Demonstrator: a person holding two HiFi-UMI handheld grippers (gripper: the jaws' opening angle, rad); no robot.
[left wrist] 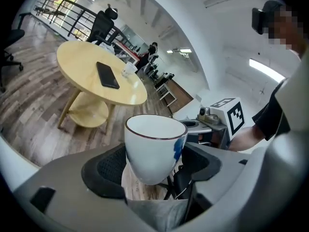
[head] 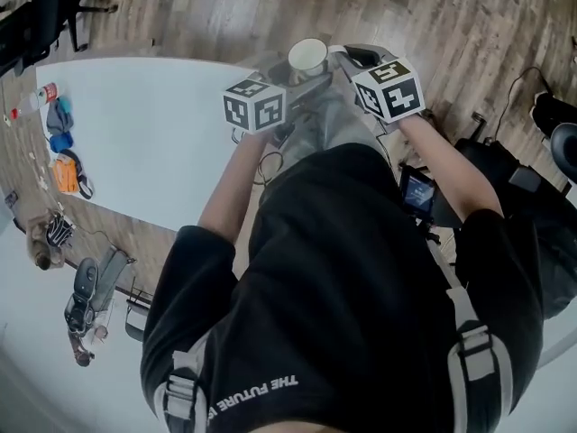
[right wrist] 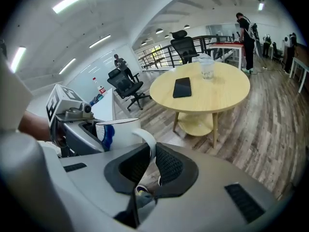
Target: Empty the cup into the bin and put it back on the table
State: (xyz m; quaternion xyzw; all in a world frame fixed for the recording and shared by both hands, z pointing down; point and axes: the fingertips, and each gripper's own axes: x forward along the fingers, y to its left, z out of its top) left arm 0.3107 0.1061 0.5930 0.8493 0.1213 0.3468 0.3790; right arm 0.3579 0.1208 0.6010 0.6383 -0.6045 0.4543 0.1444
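Observation:
A white cup point(head: 306, 57) with a dark rim and a blue mark hangs upright in the air in front of the person, above the wooden floor. My left gripper point(head: 300, 79) is shut on the cup's body point(left wrist: 153, 146), one pad on each side. My right gripper point(head: 334, 58) is shut on the cup's handle point(right wrist: 147, 140), which sits between its pads. What shows of the cup's inside looks plain white. In the left gripper view my right gripper's marker cube point(left wrist: 231, 114) is just behind the cup. No bin is in view.
A white table point(head: 153, 142) lies to the left, with small items along its far left edge. A round yellow table point(right wrist: 203, 88) ahead holds a black phone point(right wrist: 182, 87) and a clear cup point(right wrist: 206, 67). Office chairs point(right wrist: 126, 85) and people stand farther off.

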